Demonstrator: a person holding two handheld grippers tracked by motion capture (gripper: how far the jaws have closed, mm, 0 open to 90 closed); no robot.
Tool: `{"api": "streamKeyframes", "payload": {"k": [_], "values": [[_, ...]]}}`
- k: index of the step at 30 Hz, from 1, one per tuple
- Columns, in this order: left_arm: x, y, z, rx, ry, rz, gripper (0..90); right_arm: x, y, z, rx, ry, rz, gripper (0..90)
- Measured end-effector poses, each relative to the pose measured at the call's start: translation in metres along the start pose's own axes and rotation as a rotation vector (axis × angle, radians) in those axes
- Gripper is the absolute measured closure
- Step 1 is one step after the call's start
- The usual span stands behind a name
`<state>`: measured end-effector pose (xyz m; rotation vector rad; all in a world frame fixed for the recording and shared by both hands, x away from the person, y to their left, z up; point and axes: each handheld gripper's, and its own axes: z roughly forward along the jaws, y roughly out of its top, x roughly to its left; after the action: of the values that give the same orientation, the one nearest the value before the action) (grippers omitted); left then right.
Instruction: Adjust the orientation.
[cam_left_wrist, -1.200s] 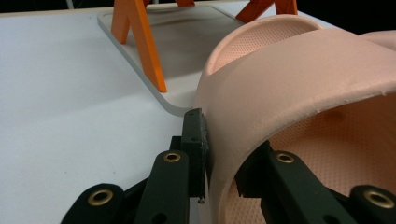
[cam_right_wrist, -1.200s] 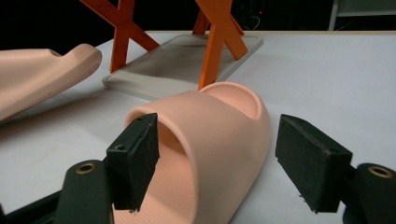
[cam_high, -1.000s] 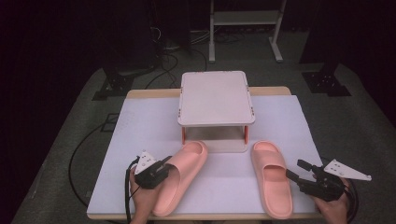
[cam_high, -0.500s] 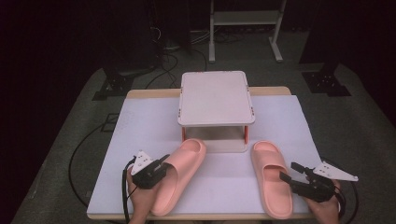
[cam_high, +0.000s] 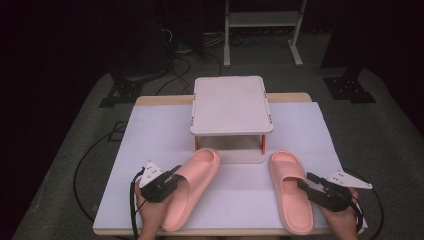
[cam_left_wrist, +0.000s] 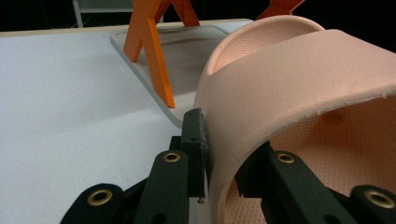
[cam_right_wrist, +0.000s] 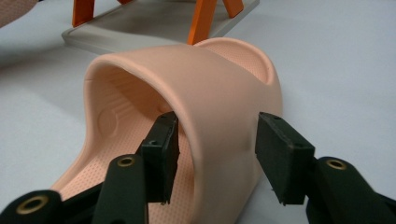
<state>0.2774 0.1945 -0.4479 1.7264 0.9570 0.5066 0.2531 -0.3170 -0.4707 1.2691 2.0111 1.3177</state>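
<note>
Two pink slides are lying near the rack (cam_high: 231, 105): left gripper (cam_high: 159, 184) is clamping left slide (cam_high: 191, 185) strap's wall, while right gripper (cam_high: 320, 191), having moved in, is straddling right slide (cam_high: 290, 192) strap, not yet closed.

Left gripper (cam_high: 167, 184) jaws pinched together; right gripper (cam_high: 310, 186) jaws parted; both low, pointing forward.

Your two pink slide sandals lie flat before the small rack: left sandal (cam_high: 191, 187) angled rightward, right sandal (cam_high: 290, 190) nearly straight, well apart.
</note>
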Motion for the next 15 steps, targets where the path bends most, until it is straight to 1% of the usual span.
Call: {"api": "streamKeyframes", "payload": {"k": [1,3,5,8,12,13,14,15], "values": [[-0.0001,0.0,0.0001,-0.002,-0.001,-0.003,76.5,0.0004,0.0005,0.0021,0.009,-0.003,-0.006,50.3],[-0.0001,0.0001,0.0,-0.004,-0.001,-0.005,76.5,0.0011,0.0013,0.004,0.007,-0.019,-0.017,51.3],[0.0,0.0001,-0.0004,-0.004,0.0,-0.009,76.5,0.0007,0.0022,0.0049,0.006,-0.029,-0.016,53.5],[0.0005,0.0001,-0.0009,-0.003,0.001,-0.007,76.5,0.0,0.0021,0.0068,0.011,-0.039,-0.008,53.5],[0.0003,0.0,-0.0009,-0.003,0.0,-0.008,76.5,0.0005,0.0029,0.0084,0.01,-0.052,-0.016,54.7],[0.0001,0.0,-0.0009,-0.002,0.001,-0.008,76.5,0.0008,0.0035,0.0086,0.01,-0.058,-0.017,56.8],[-0.0001,0.0,-0.0008,-0.002,0.001,-0.008,76.4,0.0027,0.0045,0.0083,0.006,-0.075,-0.027,59.5],[0.0,0.0001,-0.0009,-0.001,0.001,-0.006,76.4,0.003,0.0051,0.0084,0.006,-0.081,-0.04,60.6]]}}
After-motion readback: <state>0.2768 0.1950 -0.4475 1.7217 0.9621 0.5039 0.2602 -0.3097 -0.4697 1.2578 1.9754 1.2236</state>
